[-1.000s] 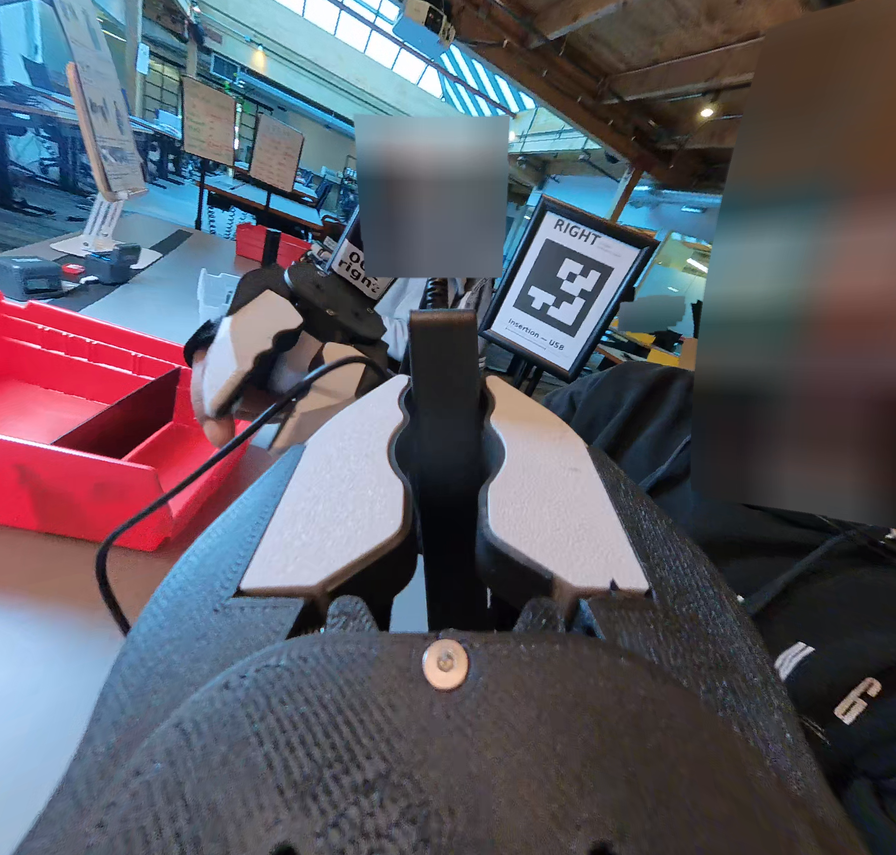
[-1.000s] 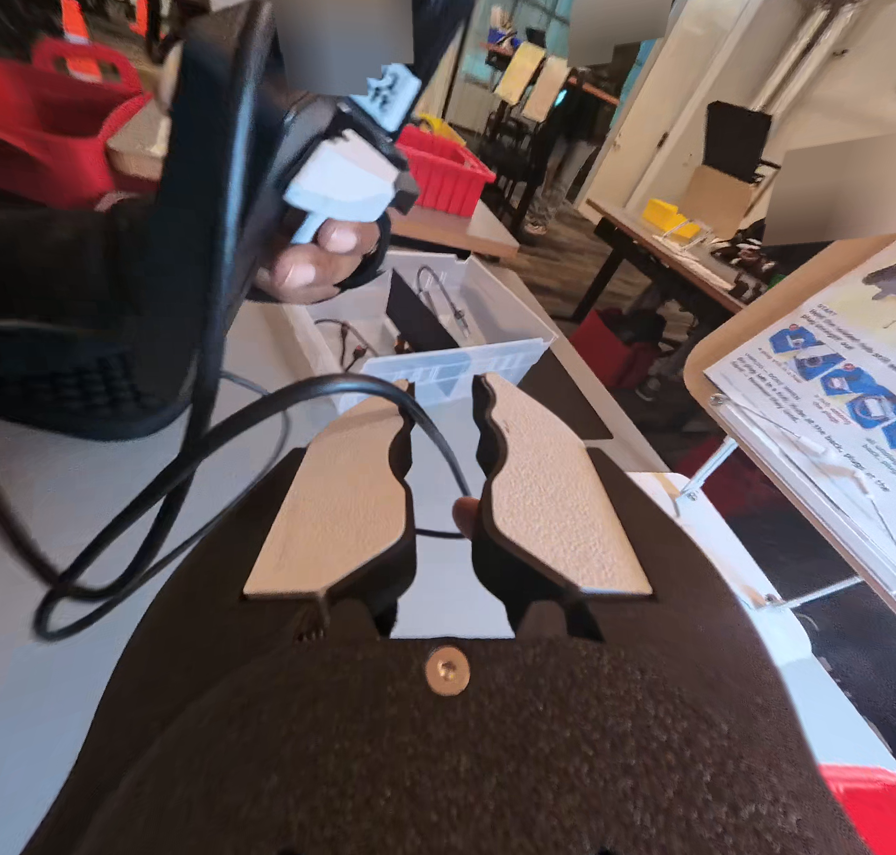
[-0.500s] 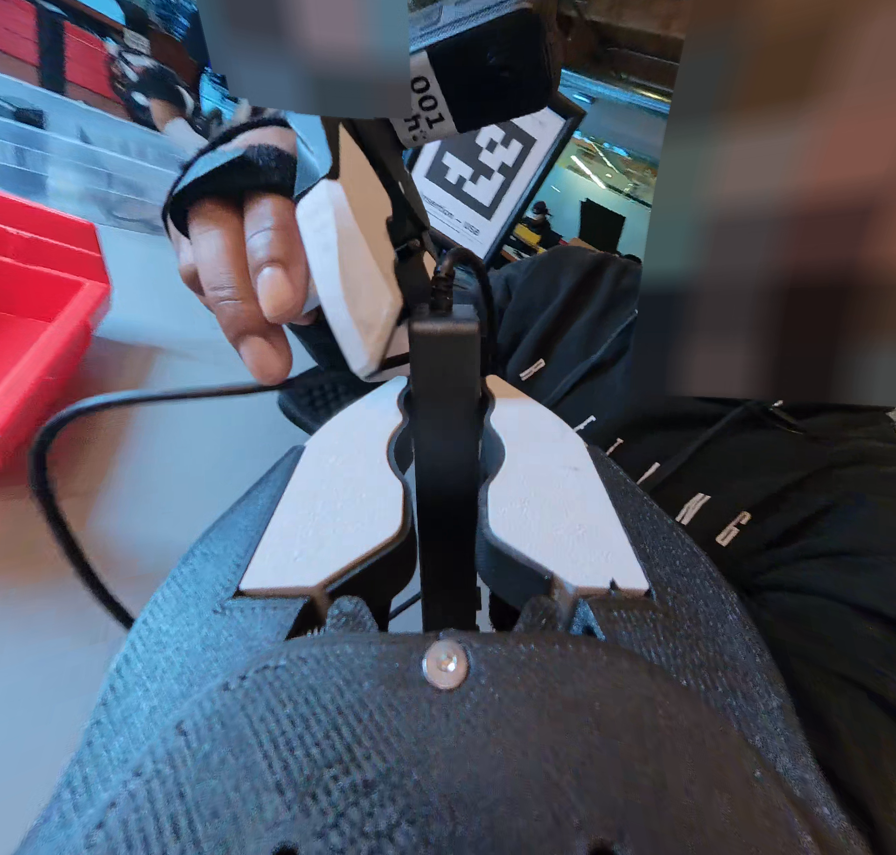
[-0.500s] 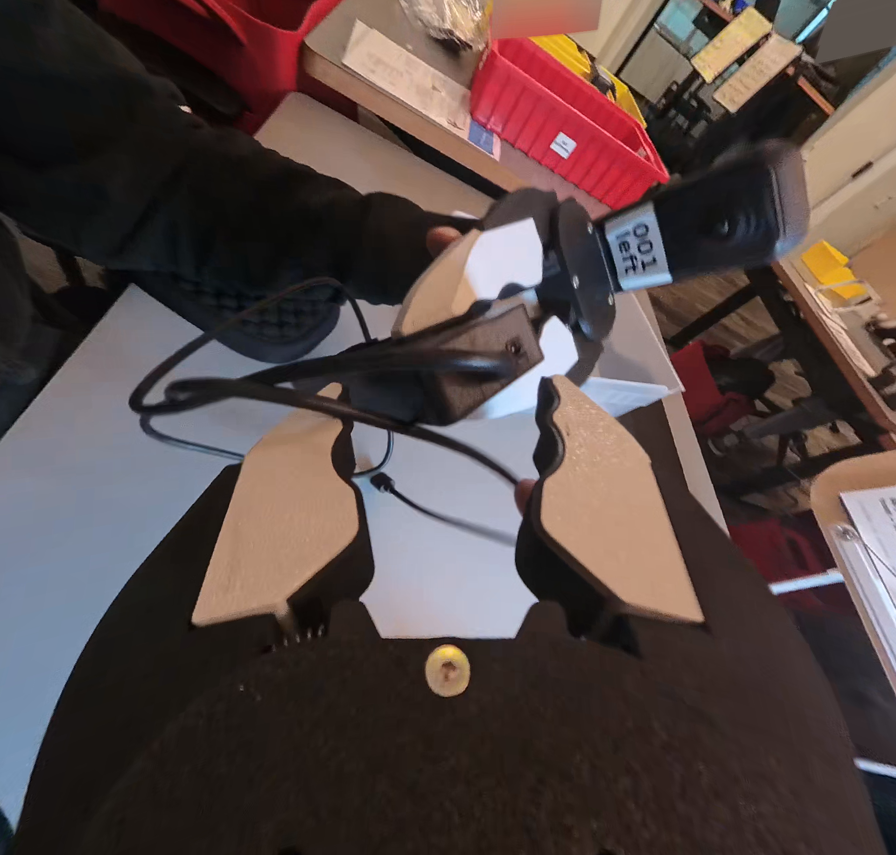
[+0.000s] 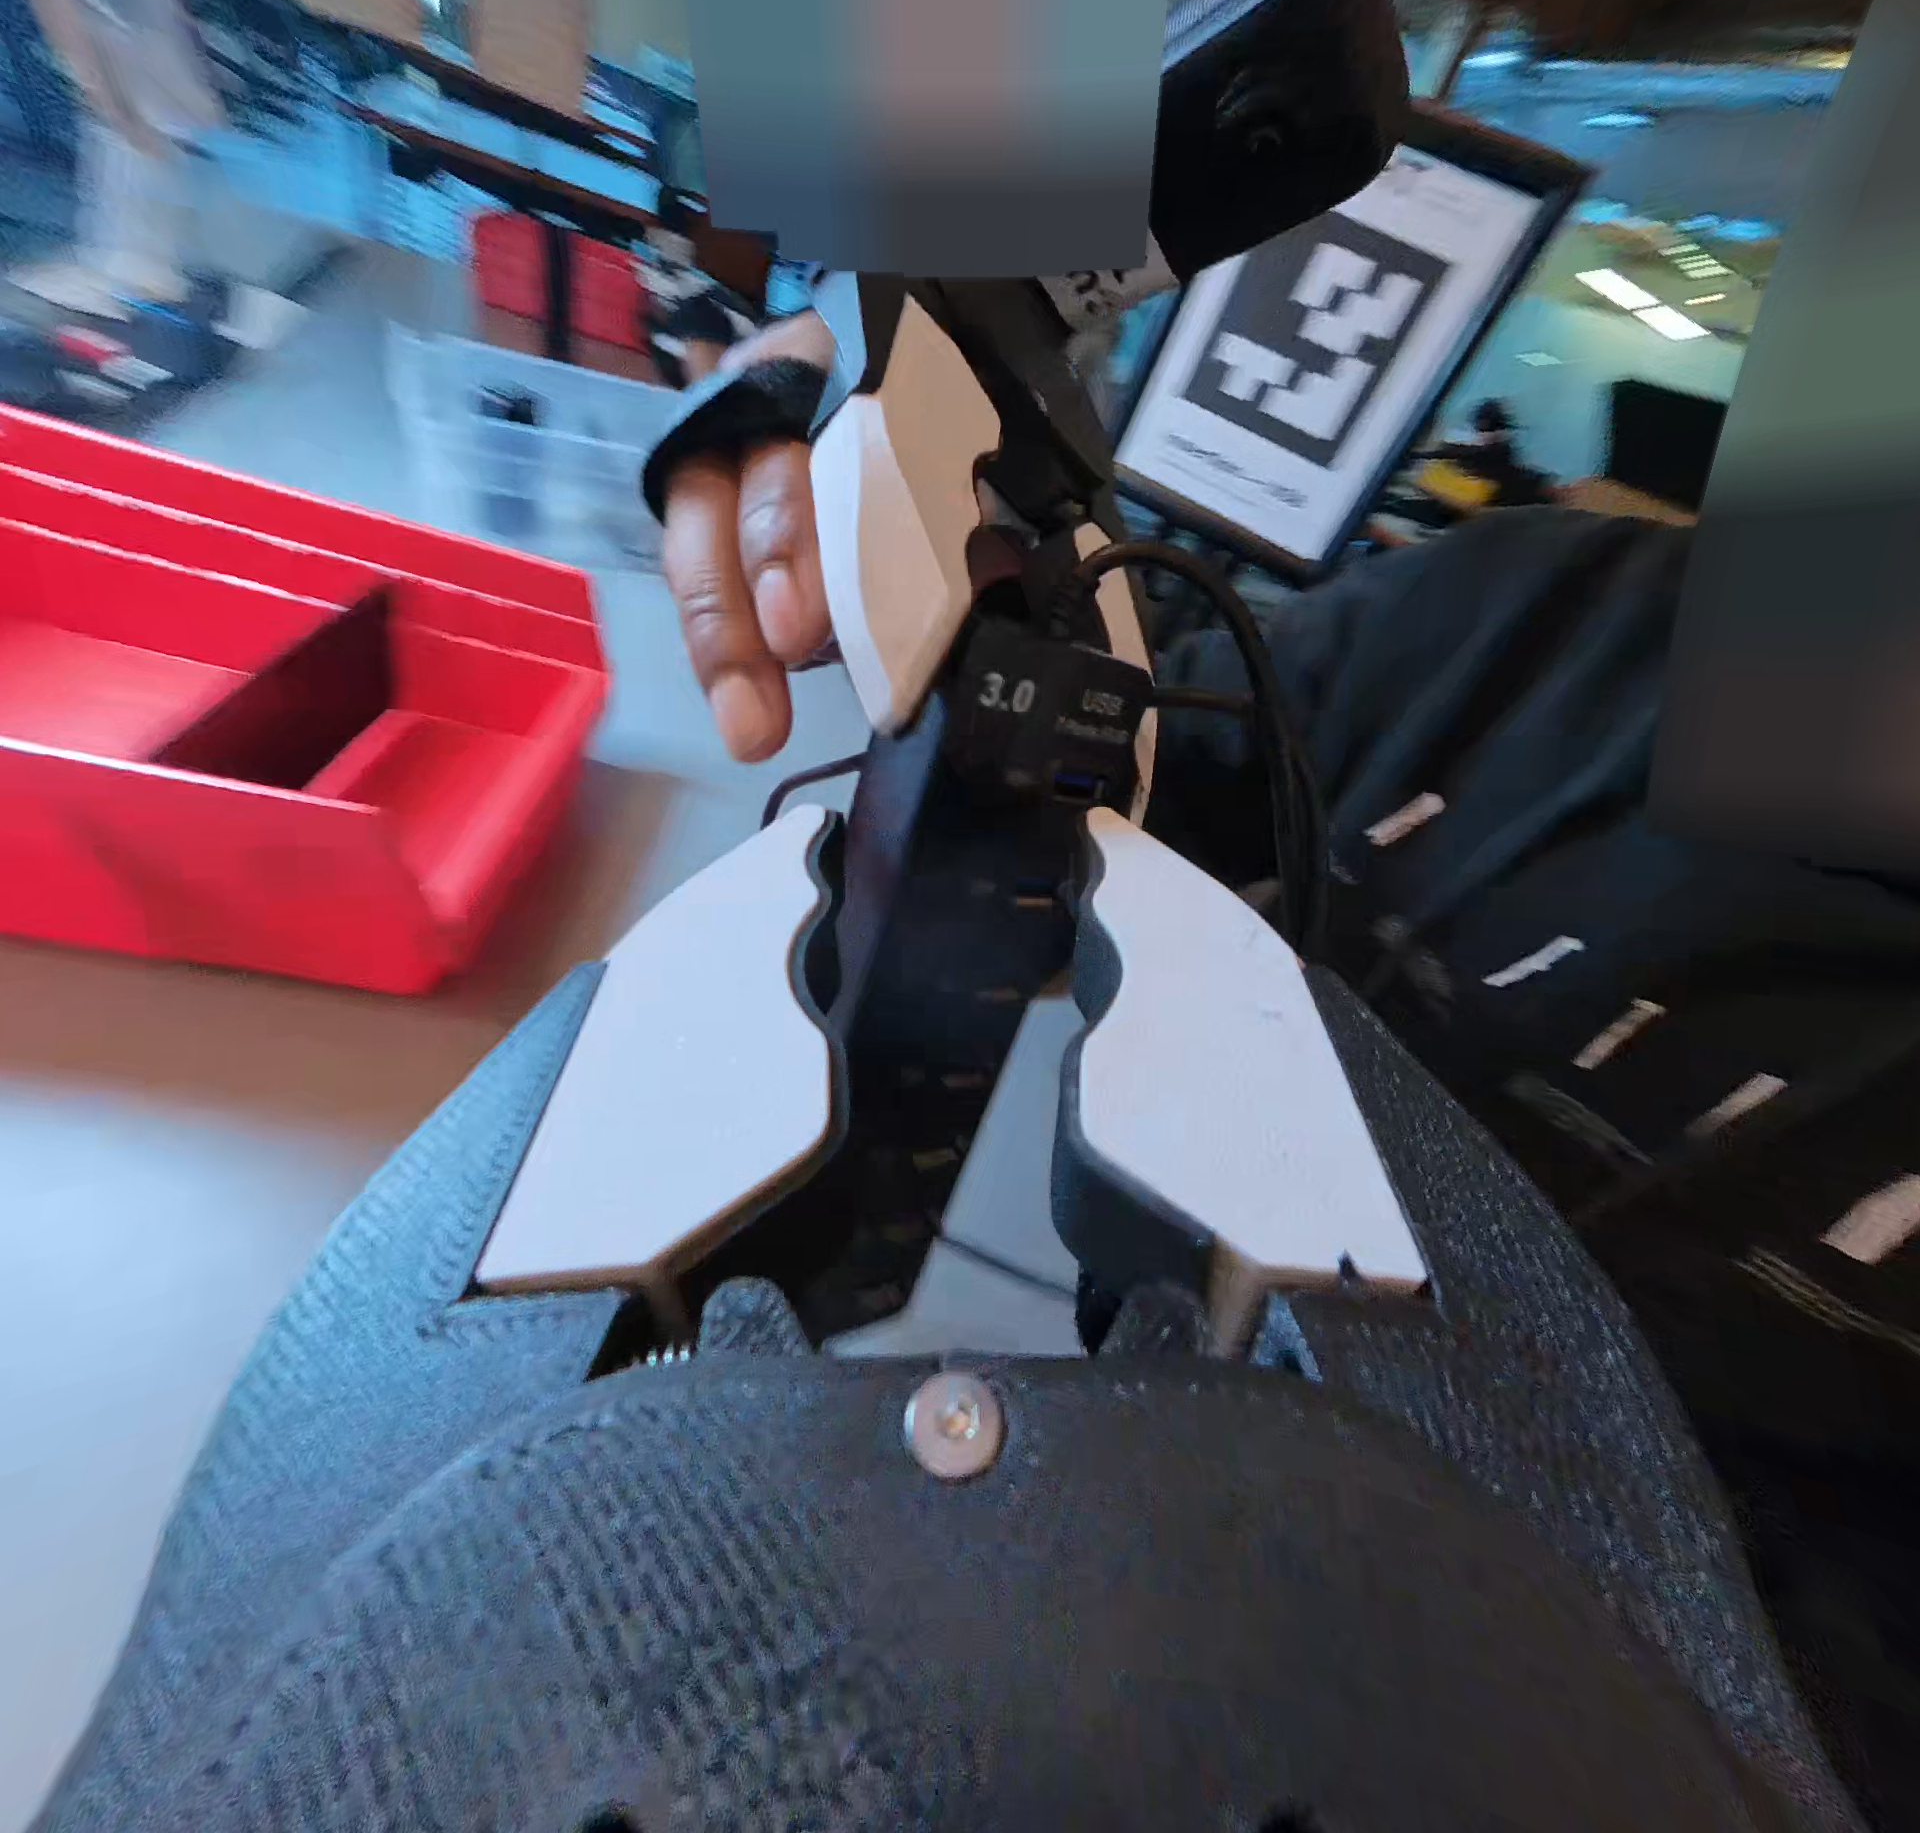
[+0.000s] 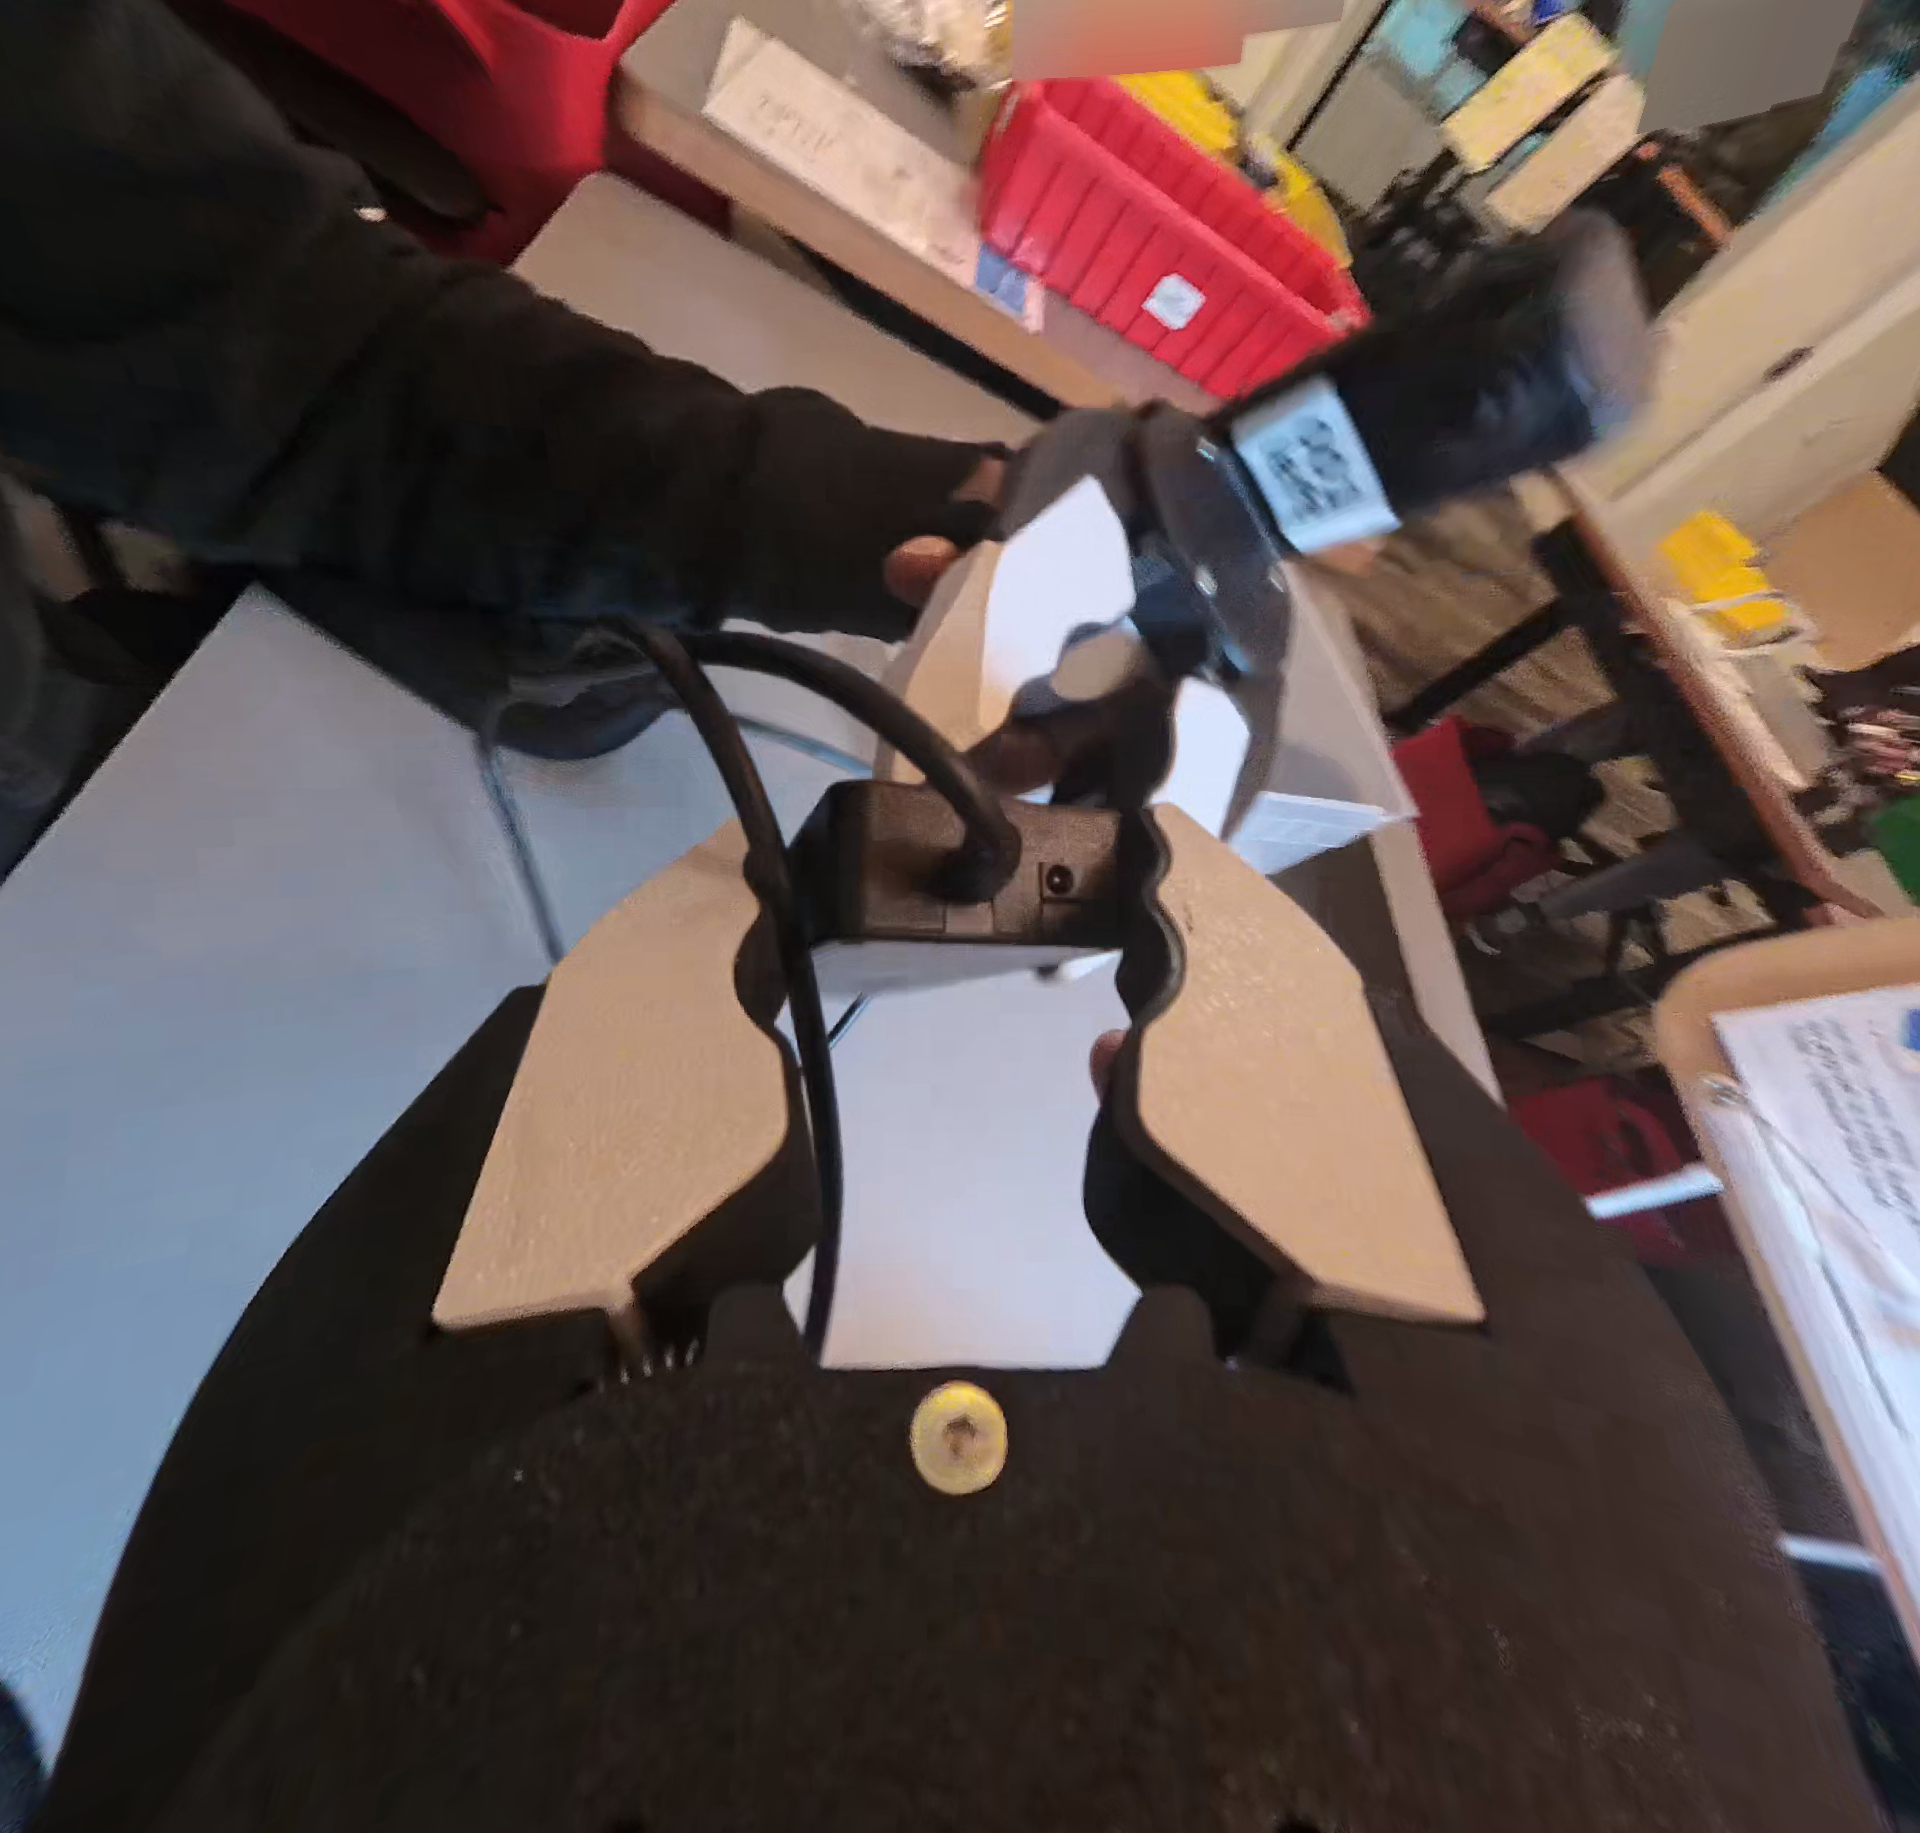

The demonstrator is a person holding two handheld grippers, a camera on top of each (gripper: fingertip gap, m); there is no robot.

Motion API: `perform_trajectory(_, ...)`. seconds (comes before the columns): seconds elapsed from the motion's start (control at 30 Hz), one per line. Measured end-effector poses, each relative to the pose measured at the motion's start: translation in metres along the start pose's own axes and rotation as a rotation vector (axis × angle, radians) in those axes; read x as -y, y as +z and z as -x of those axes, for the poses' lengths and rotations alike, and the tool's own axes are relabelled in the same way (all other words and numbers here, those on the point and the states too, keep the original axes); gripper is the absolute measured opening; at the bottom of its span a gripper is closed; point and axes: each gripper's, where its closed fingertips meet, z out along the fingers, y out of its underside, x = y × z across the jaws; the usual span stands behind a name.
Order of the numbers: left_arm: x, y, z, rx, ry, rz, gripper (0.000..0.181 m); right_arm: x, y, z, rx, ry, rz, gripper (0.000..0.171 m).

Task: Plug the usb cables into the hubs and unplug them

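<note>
- Left wrist view: the left tongs stand apart, with an open gap between the two pale pads and nothing pinched in it.
- The black usb hub hangs just beyond their tips, a little to the right of the gap's centre line, its blue port facing back toward the tongs.
- The right tongs come down from above and are clamped on the hub, one pale pad at its left end and the other partly hidden behind its right end.
- A bare hand with a black strap grips those tongs, just left of the hub.
- A black cable leaves the hub's top and loops down to the right of the tongs.
- A red bin sits on the worktop well to the left; a framed marker sign stands behind to the right.
- Right wrist view: the hub lies crosswise between the tips of the right tongs, its right end touching the right pad.
- The cable is plugged into the hub's near face; a strand of it runs down along the inner edge of the left pad.
- The left tongs show straight ahead beyond the hub, held up off the worktop with pads spread.
</note>
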Motion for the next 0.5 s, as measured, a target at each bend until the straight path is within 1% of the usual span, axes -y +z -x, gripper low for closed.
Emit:
perform_trajectory(0.07, 0.007, -0.009, 0.005, 0.118, 0.085, -0.001, 0.043, -0.004, -0.011, -0.011, -0.048, 0.013, 0.006, 0.062)
perform_trajectory(0.13, 0.004, -0.013, 0.022, 0.289, 0.184, 0.058, 0.048, -0.005, -0.019, -0.021, -0.096, 0.018, -0.008, 0.061)
perform_trajectory(0.17, -0.001, -0.012, 0.028, 0.339, 0.222, 0.1, 0.053, -0.004, -0.022, -0.025, -0.115, 0.024, -0.026, 0.059)
perform_trajectory(0.2, -0.008, -0.008, 0.031, 0.358, 0.24, 0.145, 0.06, 0.0, -0.026, -0.028, -0.133, 0.028, -0.051, 0.056)
perform_trajectory(0.3, -0.025, 0.015, 0.042, 0.408, 0.303, 0.26, 0.075, 0.006, -0.031, -0.034, -0.177, 0.026, -0.086, 0.056)
perform_trajectory(0.33, -0.027, 0.026, 0.046, 0.424, 0.33, 0.268, 0.079, 0.007, -0.031, -0.035, -0.183, 0.023, -0.088, 0.056)
perform_trajectory(0.4, -0.025, 0.044, 0.06, 0.49, 0.384, 0.224, 0.087, 0.015, -0.03, -0.033, -0.175, 0.027, -0.141, 0.056)
perform_trajectory(0.43, -0.024, 0.049, 0.067, 0.521, 0.415, 0.197, 0.087, 0.021, -0.031, -0.032, -0.164, 0.033, -0.184, 0.056)
perform_trajectory(0.5, -0.023, 0.056, 0.069, 0.521, 0.466, 0.138, 0.084, 0.033, -0.035, -0.027, -0.136, 0.038, -0.273, 0.056)
